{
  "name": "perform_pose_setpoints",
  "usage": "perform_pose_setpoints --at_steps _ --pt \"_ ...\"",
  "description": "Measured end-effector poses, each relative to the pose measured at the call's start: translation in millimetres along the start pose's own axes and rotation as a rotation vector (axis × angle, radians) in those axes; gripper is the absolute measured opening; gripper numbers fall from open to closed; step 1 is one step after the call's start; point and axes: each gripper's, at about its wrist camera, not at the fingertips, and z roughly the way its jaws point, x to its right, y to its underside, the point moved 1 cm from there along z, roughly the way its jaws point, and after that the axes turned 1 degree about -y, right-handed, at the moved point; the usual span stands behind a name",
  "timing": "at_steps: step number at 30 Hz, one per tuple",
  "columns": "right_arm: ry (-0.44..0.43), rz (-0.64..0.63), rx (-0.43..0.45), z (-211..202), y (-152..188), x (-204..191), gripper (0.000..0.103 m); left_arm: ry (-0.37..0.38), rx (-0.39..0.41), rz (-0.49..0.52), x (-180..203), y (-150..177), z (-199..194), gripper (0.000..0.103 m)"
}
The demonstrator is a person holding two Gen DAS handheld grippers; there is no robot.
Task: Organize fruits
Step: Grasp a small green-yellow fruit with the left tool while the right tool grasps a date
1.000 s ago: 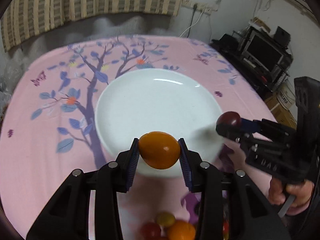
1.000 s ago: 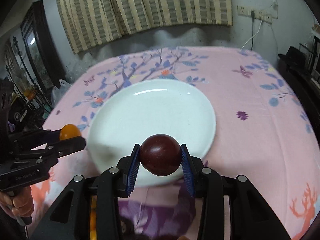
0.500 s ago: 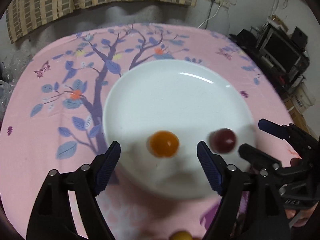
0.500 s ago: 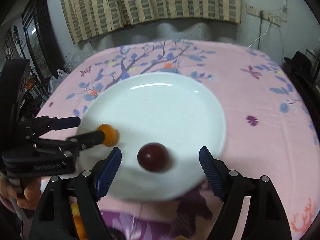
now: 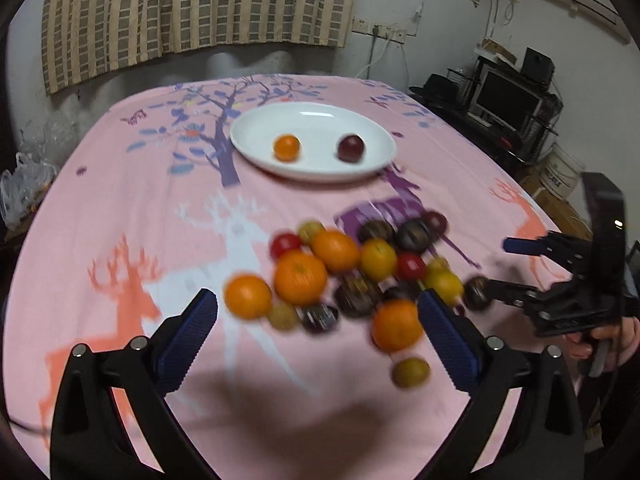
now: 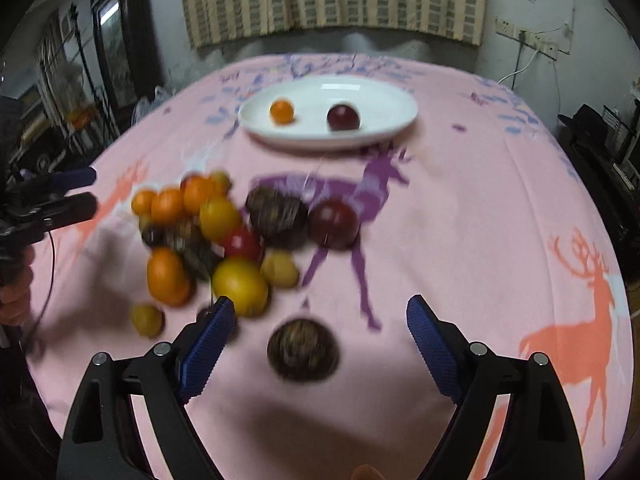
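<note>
Motion blur smears the fruit pile [image 5: 352, 276] at centre frame, so the dark ones can't be identified. In the right wrist view the dark round fruit [image 6: 303, 349] at lower centre is smeared too, its surface unreadable.

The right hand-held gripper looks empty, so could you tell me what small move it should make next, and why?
Probably lower the right hand-held gripper around the dark fruit lying apart from the pile. Its jaws are open, and the plate holds only two fruits.
</note>
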Motion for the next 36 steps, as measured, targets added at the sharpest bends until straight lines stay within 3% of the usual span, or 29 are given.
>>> perform_pose_setpoints --at_steps 4,9,14,18,22,24,26,28,36 --pt "-0.011 -0.022 -0.025 4.9 15.7 -14.4 0.086 -0.014 0.001 0.043 20.2 36.7 -10.7 0.098" --pt "0.012 -0.031 -0.039 10.0 19.0 -17.6 0.077 0.005 0.005 0.033 26.6 59.5 -20.1 0.098" --pt "0.031 -0.032 -0.069 21.7 19.2 -15.3 0.067 -0.012 0.002 0.016 25.8 67.0 -23.1 0.098" --pt "0.038 -0.039 -0.06 23.2 22.1 -16.1 0.043 -0.01 0.001 0.025 29.4 69.4 -23.2 0.098" --pt "0.045 0.013 0.004 2.8 25.2 -15.0 0.043 0.031 -0.022 0.028 38.0 67.1 -13.1 0.098" --pt "0.043 0.054 0.06 -16.3 28.7 -14.9 0.043 0.049 -0.044 0.047 47.0 64.0 -3.5 0.089" --pt "0.022 0.097 0.096 -30.1 33.0 -14.7 0.043 0.056 -0.093 0.06 54.3 60.0 13.6 0.062" --pt "0.002 0.133 0.115 -38.9 36.9 -14.0 0.043 0.041 -0.14 0.049 56.9 57.4 30.4 0.047" --pt "-0.04 0.147 0.137 -51.3 45.4 -15.6 0.043 0.048 -0.169 0.065 69.7 55.4 47.6 0.047"
